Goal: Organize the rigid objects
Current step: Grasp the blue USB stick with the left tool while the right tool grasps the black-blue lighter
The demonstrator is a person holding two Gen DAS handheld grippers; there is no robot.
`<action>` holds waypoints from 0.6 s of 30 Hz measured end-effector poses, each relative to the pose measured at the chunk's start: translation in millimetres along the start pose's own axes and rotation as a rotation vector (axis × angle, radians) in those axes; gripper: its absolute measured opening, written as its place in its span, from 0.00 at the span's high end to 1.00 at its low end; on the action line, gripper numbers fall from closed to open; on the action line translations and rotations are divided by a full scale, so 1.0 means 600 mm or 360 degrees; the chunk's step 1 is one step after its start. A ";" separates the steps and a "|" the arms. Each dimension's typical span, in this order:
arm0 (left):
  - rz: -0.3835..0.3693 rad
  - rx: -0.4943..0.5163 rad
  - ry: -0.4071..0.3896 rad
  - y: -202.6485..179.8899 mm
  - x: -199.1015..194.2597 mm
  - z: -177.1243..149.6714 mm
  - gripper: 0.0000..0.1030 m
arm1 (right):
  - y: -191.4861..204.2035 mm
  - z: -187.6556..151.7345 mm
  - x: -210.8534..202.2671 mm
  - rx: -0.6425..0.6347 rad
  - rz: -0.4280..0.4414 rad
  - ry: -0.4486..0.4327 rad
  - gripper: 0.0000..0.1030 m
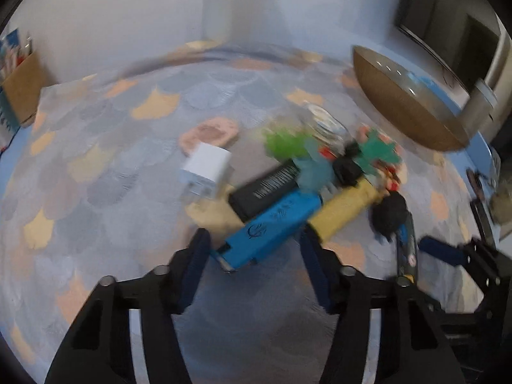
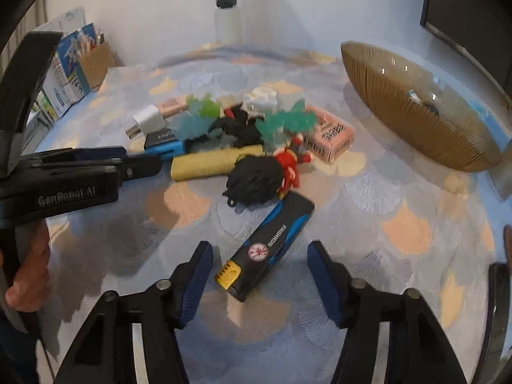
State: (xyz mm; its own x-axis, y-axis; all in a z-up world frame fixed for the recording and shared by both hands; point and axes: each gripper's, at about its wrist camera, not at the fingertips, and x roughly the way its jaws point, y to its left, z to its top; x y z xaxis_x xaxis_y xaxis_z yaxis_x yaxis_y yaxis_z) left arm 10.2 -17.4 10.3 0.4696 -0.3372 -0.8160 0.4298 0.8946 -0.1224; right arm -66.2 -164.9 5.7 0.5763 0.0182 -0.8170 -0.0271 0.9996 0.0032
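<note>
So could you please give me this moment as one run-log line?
left tool: open, astride blue rectangular lighter | right tool: open, astride black-and-blue lighter | nothing gripped | brown ribbed bowl: contents unclear

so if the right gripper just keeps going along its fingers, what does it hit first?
Most likely the black-and-blue lighter: it lies on the patterned tablecloth between the open fingers of the right gripper, not yet pinched. Depth is unclear, so the pads may meet the cloth beside it first.

Your two wrist views tilt steeply down, close over one shared clutter pile (image 1: 323,172) — the right view (image 2: 256,134) sits rightward.
</note>
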 end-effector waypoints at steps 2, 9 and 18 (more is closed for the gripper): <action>-0.0022 0.0019 0.0006 -0.013 -0.008 -0.011 0.65 | -0.010 -0.002 -0.006 -0.0023 0.0025 0.0001 0.66; -0.0126 0.0051 0.0045 -0.045 -0.036 -0.052 0.67 | -0.085 -0.030 -0.028 -0.0078 0.0017 0.0026 0.73; -0.0125 -0.0019 0.0016 -0.033 -0.005 -0.005 0.56 | -0.112 -0.013 -0.019 -0.0067 0.0140 0.0052 0.61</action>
State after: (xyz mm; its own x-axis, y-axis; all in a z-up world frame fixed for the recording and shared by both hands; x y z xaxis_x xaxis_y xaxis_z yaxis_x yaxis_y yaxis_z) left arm -2.1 -33.4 13.2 0.4271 -0.4037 -0.8091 0.4559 0.8689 -0.1929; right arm -77.2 -232.3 10.6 0.5434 0.1047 -0.8329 -0.1111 0.9924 0.0523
